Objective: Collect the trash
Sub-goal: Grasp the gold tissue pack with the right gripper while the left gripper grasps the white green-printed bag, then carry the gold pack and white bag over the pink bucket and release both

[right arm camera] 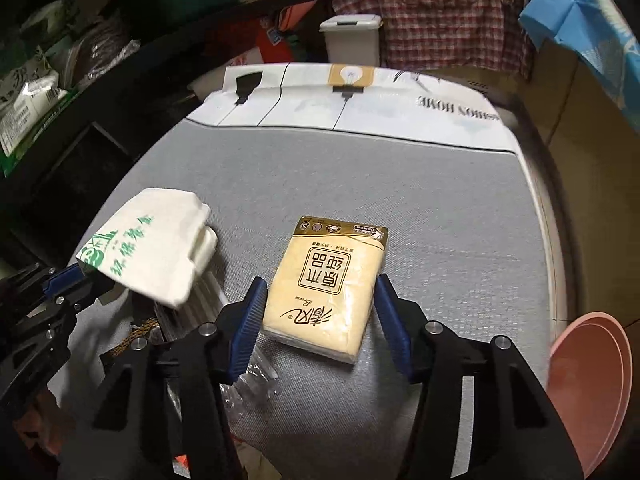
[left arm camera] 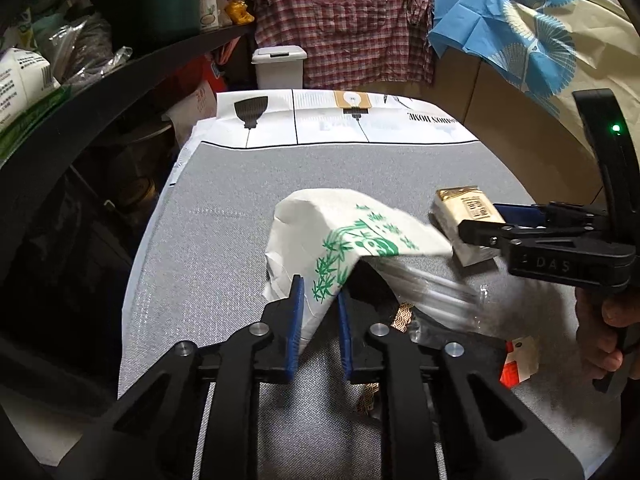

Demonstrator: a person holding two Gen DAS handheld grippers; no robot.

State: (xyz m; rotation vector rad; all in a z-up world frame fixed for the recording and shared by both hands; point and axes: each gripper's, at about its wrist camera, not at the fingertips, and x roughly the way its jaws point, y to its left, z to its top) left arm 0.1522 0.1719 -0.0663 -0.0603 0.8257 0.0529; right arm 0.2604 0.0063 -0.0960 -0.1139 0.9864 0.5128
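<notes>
My left gripper (left arm camera: 318, 300) is shut on a white paper bag with green print (left arm camera: 340, 240) and holds it lifted above the grey table mat (left arm camera: 224, 216). The bag also shows in the right wrist view (right arm camera: 152, 244), held by the left gripper (right arm camera: 86, 278). My right gripper (right arm camera: 318, 300) is open, its blue pads on either side of a beige tissue pack (right arm camera: 328, 288) lying on the mat; the pads do not touch it. The pack (left arm camera: 464, 216) and right gripper (left arm camera: 480, 234) show at the right in the left wrist view.
Clear plastic wrap (left arm camera: 436, 296) and a red-white wrapper (left arm camera: 518, 360) lie under and right of the bag. A white lidded bin (left arm camera: 280, 66) stands beyond the table. A pink bowl (right arm camera: 588, 368) is at the right edge. Cluttered shelves (left arm camera: 80, 80) run along the left.
</notes>
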